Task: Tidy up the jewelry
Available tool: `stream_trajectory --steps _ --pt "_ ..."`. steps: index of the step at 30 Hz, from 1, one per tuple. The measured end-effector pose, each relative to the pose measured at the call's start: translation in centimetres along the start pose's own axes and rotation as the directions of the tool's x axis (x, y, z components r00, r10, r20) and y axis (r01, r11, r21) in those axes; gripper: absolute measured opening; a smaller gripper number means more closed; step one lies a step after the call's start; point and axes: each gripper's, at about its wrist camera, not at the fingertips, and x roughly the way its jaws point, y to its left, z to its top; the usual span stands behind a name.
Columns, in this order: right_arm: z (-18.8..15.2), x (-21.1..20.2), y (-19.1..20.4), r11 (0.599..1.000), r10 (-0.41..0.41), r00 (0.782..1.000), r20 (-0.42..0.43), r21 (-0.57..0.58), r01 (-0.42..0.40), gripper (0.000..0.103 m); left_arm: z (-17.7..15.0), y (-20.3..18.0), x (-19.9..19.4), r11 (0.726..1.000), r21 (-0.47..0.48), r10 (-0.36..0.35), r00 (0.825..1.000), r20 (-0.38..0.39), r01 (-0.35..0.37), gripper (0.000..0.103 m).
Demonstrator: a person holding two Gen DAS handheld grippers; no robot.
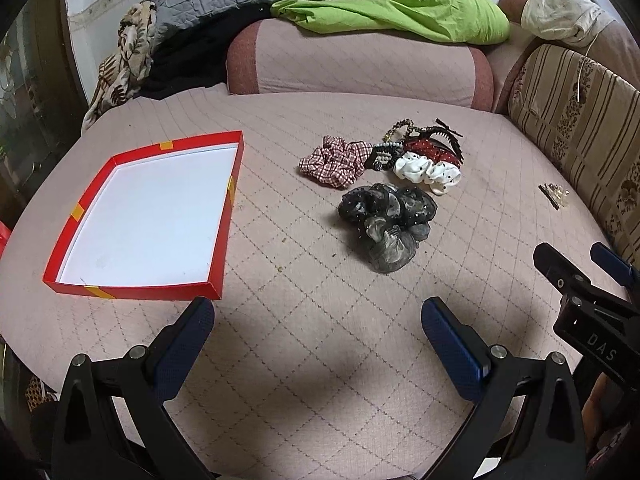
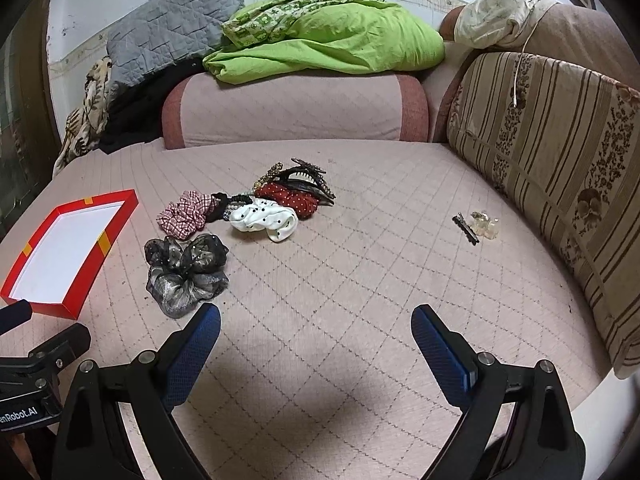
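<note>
Both grippers hover low over a pink quilted mattress cover (image 1: 320, 340), and neither holds anything: the left gripper (image 1: 316, 312) has its blue-padded fingers spread wide apart, and the right gripper (image 2: 316, 320) is spread just as wide. The shallow red cardboard tray with a white floor (image 1: 226, 216) lies flat to the left, patched with yellow tape on its rim, nothing inside it. Well to its right sits a loose cluster of hair accessories: a red-and-white checked fabric scrunchie (image 1: 334, 160), a white scrunchie with black dots (image 1: 426, 170) touching a red dotted scrunchie (image 1: 432, 150), a black claw clip (image 1: 446, 134) lying over the red one, and a dark beaded band (image 1: 380, 156) between the checked and white pieces. Just in front of the cluster rest a black sheer sparkly scrunchie (image 1: 386, 204) and a grey sheer scrunchie (image 1: 390, 246), touching each other. Far to the right, apart from the rest, lie a slim dark hair clip (image 2: 466, 229) and a small clear claw clip (image 2: 486, 224), near a striped floral cushion (image 2: 560, 168). A lime-green blanket (image 2: 340, 40) is heaped on a pink bolster (image 2: 292, 108) behind.
</note>
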Motion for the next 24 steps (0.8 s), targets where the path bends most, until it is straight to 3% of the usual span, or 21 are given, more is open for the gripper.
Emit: stream_trajectory --steps 7,14,24 --pt "-0.2 0.6 -0.1 1.000 0.007 1.000 -0.022 0.012 -0.007 0.098 -0.2 0.2 0.8 1.000 -0.003 -0.014 1.000 -0.025 0.014 0.102" --pt "-0.3 0.8 -0.1 1.000 0.010 0.999 -0.031 0.012 -0.009 0.098 -0.6 0.3 1.5 1.000 0.004 -0.028 0.998 -0.059 0.028 0.089" --pt "-0.5 1.2 0.0 1.000 0.017 0.999 -0.042 0.010 -0.016 0.098 -0.6 0.0 1.7 0.999 0.020 -0.029 0.998 -0.063 0.030 0.083"
